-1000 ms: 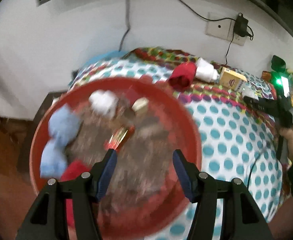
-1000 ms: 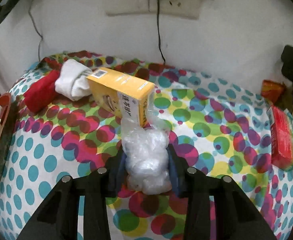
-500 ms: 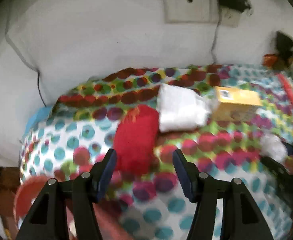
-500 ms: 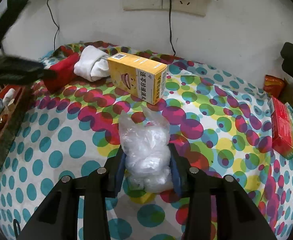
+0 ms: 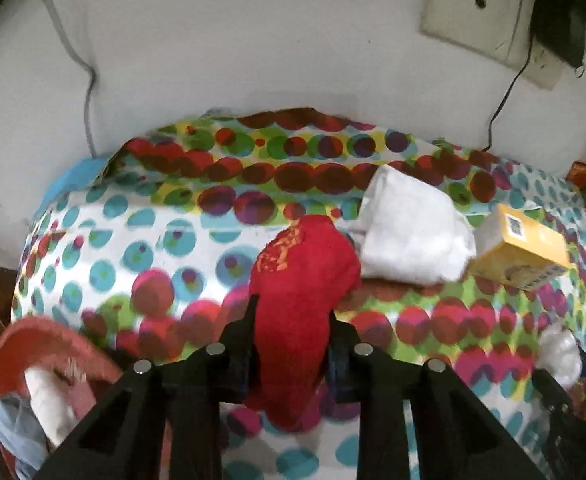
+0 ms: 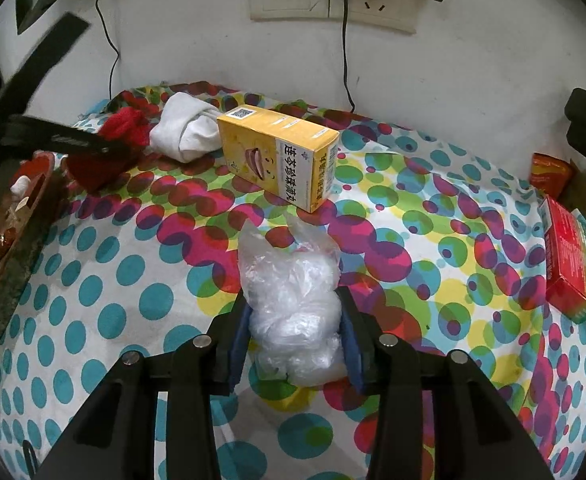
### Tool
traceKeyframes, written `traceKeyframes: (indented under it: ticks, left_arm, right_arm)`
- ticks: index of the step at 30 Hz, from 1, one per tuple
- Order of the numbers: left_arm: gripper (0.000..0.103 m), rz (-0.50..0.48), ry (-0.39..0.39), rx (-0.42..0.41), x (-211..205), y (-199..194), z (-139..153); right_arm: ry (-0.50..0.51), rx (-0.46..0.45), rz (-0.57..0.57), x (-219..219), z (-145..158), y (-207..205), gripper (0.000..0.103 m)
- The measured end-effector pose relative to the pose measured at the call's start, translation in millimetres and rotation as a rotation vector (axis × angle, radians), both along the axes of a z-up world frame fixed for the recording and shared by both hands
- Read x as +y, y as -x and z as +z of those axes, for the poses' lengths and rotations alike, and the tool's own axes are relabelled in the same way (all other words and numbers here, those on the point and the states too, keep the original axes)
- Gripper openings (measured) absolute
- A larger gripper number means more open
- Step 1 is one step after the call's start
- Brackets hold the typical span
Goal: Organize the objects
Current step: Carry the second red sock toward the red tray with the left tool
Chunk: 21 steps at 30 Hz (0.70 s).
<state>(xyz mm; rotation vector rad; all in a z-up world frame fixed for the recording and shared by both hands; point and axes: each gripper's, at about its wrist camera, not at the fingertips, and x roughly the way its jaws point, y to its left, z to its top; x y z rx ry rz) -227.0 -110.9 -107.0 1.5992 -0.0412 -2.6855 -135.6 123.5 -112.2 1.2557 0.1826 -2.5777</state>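
Going left to right: the red basin (image 5: 53,344) is sitting at the far left edge of the polka-dot tablecloth (image 5: 141,248), already holding a few bits of cloth. Just right of it, the left gripper (image 5: 291,334) is clamping down on the red sock (image 5: 305,280); its jaws have just been closing and the sock is squeezed between them now. The sock's long axis is running straight away from the gripper toward the wall, so the pinch is landing on the near end and the far end is probably going to dangle when lifted.

Next along, a rolled white sock (image 5: 409,232) is lying just beside the red one, then the yellow medicine box (image 6: 281,160).

The right gripper (image 6: 295,336) is gripping a crumpled clear plastic bag (image 6: 293,300), pads pressing both sides. A red box (image 6: 569,256) is sitting at the far right.

My guess: the basin is the drop spot. It's lying down-left of the left gripper and much nearer to it than to the right 1, so the red sock should be going first.
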Motion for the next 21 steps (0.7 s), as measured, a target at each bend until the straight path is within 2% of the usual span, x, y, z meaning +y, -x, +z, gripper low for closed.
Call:
traceKeyframes:
  ticks: [7, 10, 17, 21]
  left_arm:
    - [0.026, 0.009, -0.002, 0.056, 17.9, -60.2, 15.8]
    - [0.026, -0.054, 0.009, 0.080, 43.1, -95.6, 23.8]
    - [0.027, -0.113, -0.048, 0.056, 82.0, -147.7, 11.0]
    - [0.026, -0.121, 0.000, 0.096, 92.5, -169.0, 13.1]
  right_arm:
    - [-0.004, 0.001, 0.001, -0.8, -1.5, -0.5, 0.040]
    - [-0.005, 0.002, 0.000, -1.8, -1.9, -1.1, 0.040]
    - [-0.008, 0.002, 0.001, -2.0, -1.6, -0.7, 0.040]
    - [-0.011, 0.003, 0.001, -2.8, -1.5, -0.1, 0.040]
